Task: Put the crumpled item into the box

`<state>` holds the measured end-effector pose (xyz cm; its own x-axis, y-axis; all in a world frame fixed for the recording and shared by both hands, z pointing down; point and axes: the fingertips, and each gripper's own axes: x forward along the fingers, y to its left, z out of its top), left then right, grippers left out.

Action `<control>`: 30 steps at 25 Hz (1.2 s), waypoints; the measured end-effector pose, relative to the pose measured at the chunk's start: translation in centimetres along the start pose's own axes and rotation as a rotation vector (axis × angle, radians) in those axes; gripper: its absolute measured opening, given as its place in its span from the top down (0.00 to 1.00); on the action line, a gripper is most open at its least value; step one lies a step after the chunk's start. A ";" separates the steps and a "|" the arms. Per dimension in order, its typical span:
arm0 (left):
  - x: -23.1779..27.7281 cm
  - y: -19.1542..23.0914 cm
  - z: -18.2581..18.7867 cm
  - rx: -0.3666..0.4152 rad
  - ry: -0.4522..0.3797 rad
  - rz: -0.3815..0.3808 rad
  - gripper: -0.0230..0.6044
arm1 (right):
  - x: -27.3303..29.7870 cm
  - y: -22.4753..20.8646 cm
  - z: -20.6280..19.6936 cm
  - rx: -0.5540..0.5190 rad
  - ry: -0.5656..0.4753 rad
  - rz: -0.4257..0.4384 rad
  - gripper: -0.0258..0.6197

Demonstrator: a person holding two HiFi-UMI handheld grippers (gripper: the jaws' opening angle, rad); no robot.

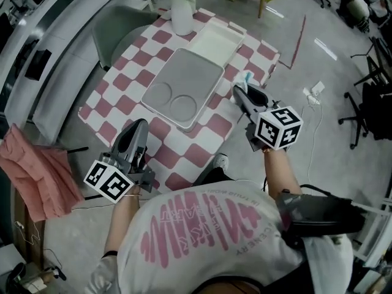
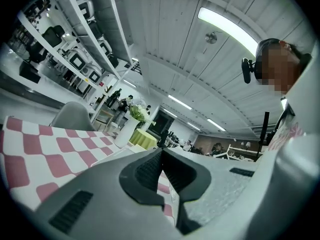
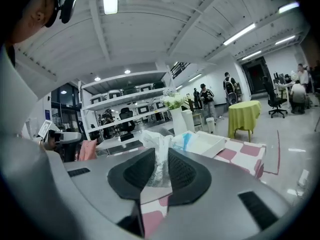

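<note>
The crumpled item (image 1: 247, 77) is a wad of clear and white plastic with a blue patch. My right gripper (image 1: 242, 94) is shut on it above the table's right edge. In the right gripper view the crumpled plastic (image 3: 159, 151) is pinched between the dark pads, with the right gripper (image 3: 159, 173) pointing toward the table. The box (image 1: 215, 41) is a shallow white open tray at the far side of the table, seen again as the white box (image 3: 207, 143) beyond the jaws. My left gripper (image 1: 139, 126) hovers over the near edge with its jaws together and nothing in them; the left gripper (image 2: 162, 170) shows the same.
The table (image 1: 116, 106) has a pink and white checkered cloth. A grey tray (image 1: 195, 69) with two round recesses lies in its middle. A white vase (image 1: 182, 16) with flowers stands at the far end, beside a grey chair (image 1: 113, 26). A pink cloth (image 1: 37, 170) lies left.
</note>
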<state>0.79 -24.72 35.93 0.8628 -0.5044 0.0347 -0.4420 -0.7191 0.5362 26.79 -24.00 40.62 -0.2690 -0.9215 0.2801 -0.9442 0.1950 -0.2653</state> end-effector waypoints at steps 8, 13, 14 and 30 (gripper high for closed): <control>1.3 1.4 0.3 -0.040 -0.044 0.156 0.95 | 4.3 -4.0 1.5 -0.007 0.036 0.069 0.85; 1.4 2.6 1.8 -0.059 -0.114 0.225 0.95 | 7.0 -5.5 2.1 -0.005 0.055 0.110 0.85; 1.6 2.8 2.1 -0.055 -0.123 0.233 0.95 | 7.5 -5.8 2.3 -0.010 0.061 0.117 0.85; -0.4 3.9 2.2 -0.031 -0.206 0.384 0.95 | 15.1 -10.5 2.4 -0.260 0.230 0.152 0.84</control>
<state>-1.77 -28.37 36.16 0.5688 -0.8195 0.0694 -0.7110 -0.4476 0.5423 33.06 -40.71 45.42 -0.4171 -0.7818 0.4636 -0.8991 0.4295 -0.0847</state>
